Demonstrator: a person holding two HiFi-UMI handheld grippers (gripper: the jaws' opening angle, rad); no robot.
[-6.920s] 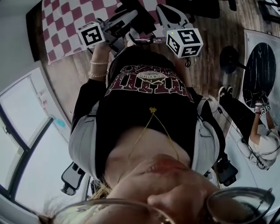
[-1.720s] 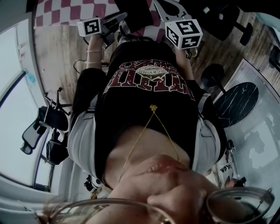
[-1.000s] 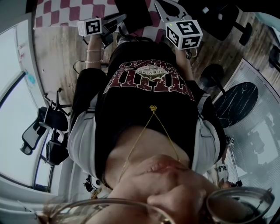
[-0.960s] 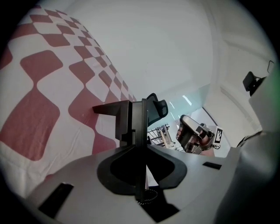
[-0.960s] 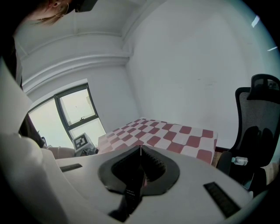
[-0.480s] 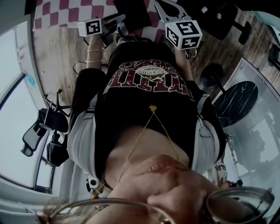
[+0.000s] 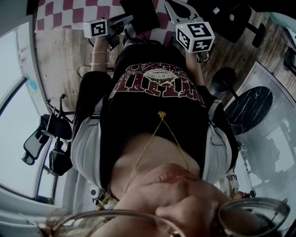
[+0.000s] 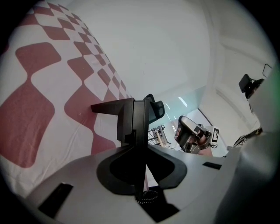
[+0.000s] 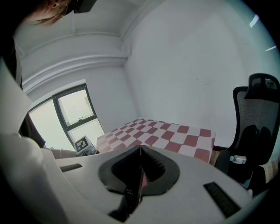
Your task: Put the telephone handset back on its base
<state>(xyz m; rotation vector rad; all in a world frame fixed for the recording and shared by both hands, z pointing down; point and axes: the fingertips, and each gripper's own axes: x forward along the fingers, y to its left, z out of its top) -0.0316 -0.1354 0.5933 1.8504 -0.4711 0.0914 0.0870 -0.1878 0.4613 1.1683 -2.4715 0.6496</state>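
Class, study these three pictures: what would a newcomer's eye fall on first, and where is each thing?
The person's black printed T-shirt fills the middle of the head view, with the red-and-white checked cloth at the top edge. In the left gripper view, the left gripper clamps a black piece, seemingly the handset; the right gripper is shut and empty.

We record a black T-shirt (image 7: 157, 109) printed across the chest with maroon-and-white block lettering around a pale oval badge, worn under an open light grey jacket (image 7: 85, 152). A thin gold chain (image 7: 161, 114) carries a small pendant. Beaded bracelets (image 7: 98, 64) ring the left wrist, and clear-rimmed glasses (image 7: 249, 215) are worn.
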